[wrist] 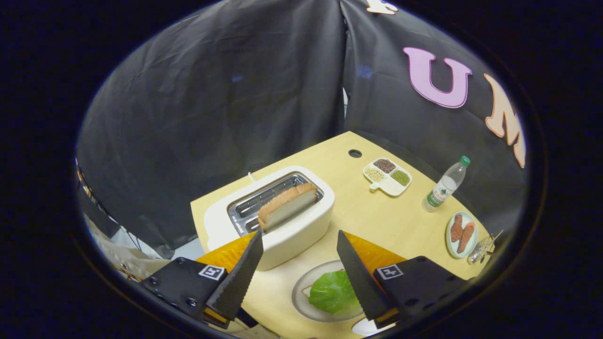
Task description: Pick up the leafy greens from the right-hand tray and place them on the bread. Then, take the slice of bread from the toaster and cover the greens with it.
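The gripper is held wide open at lower centre, above a green lettuce leaf; a brown bread slice is seen in the white toaster.

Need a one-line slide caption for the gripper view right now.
Open gripper hovers above the leafy greens already lying on the plate, with the bread slice standing in the toaster just ahead.

A brown bread slice is standing in the white plastic toaster; nearer, a green lettuce leaf is lying, apparently over bread, on a round grey plate between the gripper fingers, which are spread apart.
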`<state>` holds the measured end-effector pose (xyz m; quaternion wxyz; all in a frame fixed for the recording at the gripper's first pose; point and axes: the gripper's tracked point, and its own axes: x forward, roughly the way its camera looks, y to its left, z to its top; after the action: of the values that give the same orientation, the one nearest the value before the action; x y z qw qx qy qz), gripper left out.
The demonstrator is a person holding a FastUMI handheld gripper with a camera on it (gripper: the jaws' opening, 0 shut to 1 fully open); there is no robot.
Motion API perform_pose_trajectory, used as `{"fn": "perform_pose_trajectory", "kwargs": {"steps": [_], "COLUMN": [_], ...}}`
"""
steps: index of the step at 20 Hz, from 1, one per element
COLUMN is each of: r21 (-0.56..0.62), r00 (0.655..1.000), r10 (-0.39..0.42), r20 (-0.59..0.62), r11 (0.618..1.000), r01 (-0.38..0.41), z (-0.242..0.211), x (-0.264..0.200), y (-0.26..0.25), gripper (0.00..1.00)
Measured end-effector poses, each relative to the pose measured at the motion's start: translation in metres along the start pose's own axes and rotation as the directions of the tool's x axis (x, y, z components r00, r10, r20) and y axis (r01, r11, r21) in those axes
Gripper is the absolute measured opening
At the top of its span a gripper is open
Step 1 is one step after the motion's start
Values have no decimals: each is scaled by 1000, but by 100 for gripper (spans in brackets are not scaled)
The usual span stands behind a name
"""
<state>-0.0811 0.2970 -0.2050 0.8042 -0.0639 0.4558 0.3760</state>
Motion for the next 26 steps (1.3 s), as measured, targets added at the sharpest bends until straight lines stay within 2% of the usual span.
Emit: {"fn": "perform_pose_trajectory", "kwargs": {"steps": [8, 18, 26], "r21": [66, 147, 199], "r00": [999, 997, 995], "r10": [50, 64, 81], "r20": [13, -39, -58], "r11": [996, 987, 978], "r01": [-51, -57, -68], "z": [27, 29, 28], "x": [22, 52, 57], "y": [19, 28, 38], "gripper": [99, 94, 34]}}
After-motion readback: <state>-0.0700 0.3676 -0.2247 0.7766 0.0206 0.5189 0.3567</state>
